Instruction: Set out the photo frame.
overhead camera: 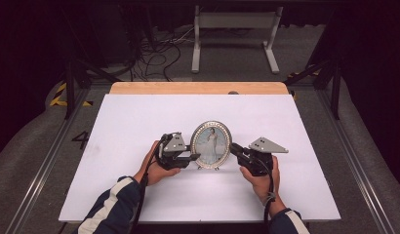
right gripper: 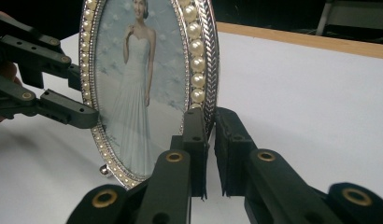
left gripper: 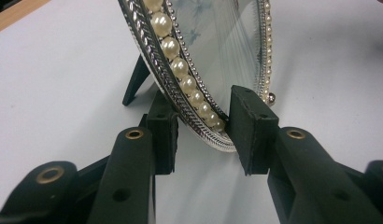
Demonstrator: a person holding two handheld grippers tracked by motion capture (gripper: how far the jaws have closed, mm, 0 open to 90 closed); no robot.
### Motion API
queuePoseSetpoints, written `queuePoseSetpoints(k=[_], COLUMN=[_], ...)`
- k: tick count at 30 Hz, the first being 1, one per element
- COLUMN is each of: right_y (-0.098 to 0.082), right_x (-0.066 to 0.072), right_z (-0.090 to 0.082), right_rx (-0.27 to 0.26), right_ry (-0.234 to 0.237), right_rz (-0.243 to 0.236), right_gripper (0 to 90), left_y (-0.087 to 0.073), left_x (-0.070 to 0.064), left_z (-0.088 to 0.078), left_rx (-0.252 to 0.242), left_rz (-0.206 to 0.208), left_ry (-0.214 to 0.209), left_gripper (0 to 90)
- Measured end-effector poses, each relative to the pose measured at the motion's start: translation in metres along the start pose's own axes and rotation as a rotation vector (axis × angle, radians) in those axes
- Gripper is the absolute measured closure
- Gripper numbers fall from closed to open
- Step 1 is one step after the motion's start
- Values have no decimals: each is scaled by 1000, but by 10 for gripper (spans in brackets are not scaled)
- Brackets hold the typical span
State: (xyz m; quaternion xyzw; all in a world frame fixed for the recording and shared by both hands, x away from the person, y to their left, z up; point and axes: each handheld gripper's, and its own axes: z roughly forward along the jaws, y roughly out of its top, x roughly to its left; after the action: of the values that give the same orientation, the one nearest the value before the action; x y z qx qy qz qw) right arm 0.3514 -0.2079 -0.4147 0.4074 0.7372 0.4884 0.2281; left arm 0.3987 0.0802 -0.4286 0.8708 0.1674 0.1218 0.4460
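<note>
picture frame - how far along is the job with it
Done: the oval picture frame stands upright on the white table, with its back leg out behind. In hand: the right gripper is clamped on the frame's edge, steadying it. The left gripper straddles the opposite rim, but its jaws stand off it with a gap. Left: probably drawing both grippers away, if the frame stays up by itself.

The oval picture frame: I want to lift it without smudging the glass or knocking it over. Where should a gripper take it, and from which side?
Grip the picture frame by its pearl-studded metal rim, low on a side edge, coming in level from the side. It stands upright on a rear prop leg, so the thin rim fits between front and back pads. The right gripper holds it that way; the left gripper straddles the opposite edge.
</note>
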Motion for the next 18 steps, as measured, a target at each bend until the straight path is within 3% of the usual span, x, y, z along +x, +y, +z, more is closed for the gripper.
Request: queuePoseSetpoints(k=[8, 14, 18], right_y=[-1, -3, -6], right_x=[3, -1, -5], right_z=[0, 0, 3], right_rx=[18, 20, 25], right_ry=[13, 21, 43], right_rz=[-27, -7, 25], right_gripper=[803, 740, 678], left_y=[-1, -3, -3], left_x=[2, 3, 3], left_z=[-7, -14, -15], left_rx=[-17, -16, 8], left_rz=[19, 18, 23], left_ry=[48, 63, 90], left_gripper=[561, 553, 489])
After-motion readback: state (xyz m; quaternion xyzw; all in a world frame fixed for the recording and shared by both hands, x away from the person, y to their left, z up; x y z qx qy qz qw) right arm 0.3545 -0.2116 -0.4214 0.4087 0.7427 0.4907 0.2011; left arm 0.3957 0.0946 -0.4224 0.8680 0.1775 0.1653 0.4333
